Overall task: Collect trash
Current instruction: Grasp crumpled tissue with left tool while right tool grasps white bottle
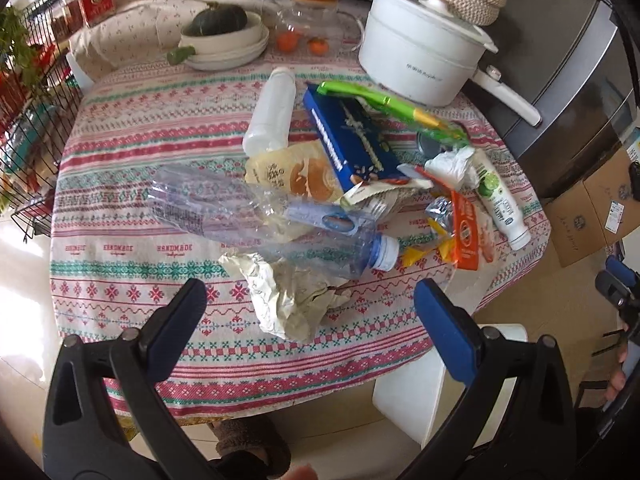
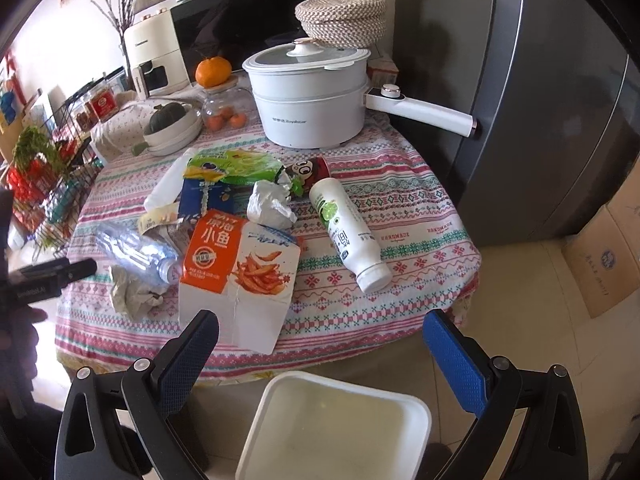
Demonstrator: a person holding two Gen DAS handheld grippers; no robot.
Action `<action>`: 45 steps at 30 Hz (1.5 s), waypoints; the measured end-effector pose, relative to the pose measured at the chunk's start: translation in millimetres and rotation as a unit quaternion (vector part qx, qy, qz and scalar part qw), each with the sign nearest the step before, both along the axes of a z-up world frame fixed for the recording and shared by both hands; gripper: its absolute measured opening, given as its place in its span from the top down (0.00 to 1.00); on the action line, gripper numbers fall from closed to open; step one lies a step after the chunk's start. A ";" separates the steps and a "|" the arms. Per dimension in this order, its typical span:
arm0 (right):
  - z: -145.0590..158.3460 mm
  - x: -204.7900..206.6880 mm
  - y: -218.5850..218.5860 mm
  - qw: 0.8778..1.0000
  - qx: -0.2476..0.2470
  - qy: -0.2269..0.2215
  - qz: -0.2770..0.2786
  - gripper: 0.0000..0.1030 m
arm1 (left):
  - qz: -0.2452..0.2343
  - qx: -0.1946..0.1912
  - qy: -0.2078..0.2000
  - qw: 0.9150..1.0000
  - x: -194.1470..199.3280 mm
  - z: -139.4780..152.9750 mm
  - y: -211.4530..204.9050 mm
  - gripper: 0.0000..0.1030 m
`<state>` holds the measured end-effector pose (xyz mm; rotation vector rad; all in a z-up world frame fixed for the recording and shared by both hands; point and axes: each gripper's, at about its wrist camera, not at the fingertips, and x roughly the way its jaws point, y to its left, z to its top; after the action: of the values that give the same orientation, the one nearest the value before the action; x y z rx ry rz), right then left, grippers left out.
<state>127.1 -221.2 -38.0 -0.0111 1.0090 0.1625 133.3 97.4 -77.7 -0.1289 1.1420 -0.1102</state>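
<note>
Trash is heaped on the patterned tablecloth [image 1: 120, 184]: a crushed clear bottle [image 1: 256, 216], a crumpled paper wad [image 1: 284, 296], a blue box [image 1: 348, 140], a green wrapper [image 1: 392, 108] and a white lime-label bottle [image 2: 348, 232]. An orange-and-white snack bag [image 2: 236, 276] hangs over the table's near edge. My left gripper [image 1: 312, 304] is open just short of the paper wad, nothing between its fingers. My right gripper [image 2: 320, 340] is open over a white bin [image 2: 336, 428] on the floor, below the snack bag.
A white electric pot [image 2: 312, 100] with a long handle stands at the back of the table, beside stacked bowls holding a squash [image 1: 220, 20] and a glass jar of oranges. A grey fridge [image 2: 540, 100] and cardboard boxes are at the right; a wire rack [image 1: 32, 120] is at the left.
</note>
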 end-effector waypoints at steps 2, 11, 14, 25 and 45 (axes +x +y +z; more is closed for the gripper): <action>-12.8 9.3 -8.2 1.000 0.023 0.011 -0.012 0.00 | -0.001 -0.007 0.034 0.999 6.7 -19.5 2.5 0.05; -45.1 50.3 -39.0 0.998 -0.011 0.058 -0.036 0.00 | 0.013 -0.032 0.106 0.994 28.7 -75.9 8.7 0.52; -46.2 57.3 -42.6 0.998 -0.049 0.035 -0.033 0.00 | 0.012 -0.053 0.103 0.993 25.5 -75.3 7.0 0.63; -97.6 104.2 -41.7 0.996 -0.043 0.083 0.002 0.03 | 0.008 -0.041 0.016 0.999 -11.9 -22.5 14.8 0.67; -119.3 111.1 -43.7 0.994 -0.005 0.110 0.019 0.58 | 0.000 -0.023 -0.048 0.999 -20.9 -1.6 20.8 0.67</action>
<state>238.2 -264.9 -157.4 -0.0211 1.2308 0.1964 112.5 118.2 -79.3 -0.1642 1.0445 -0.1410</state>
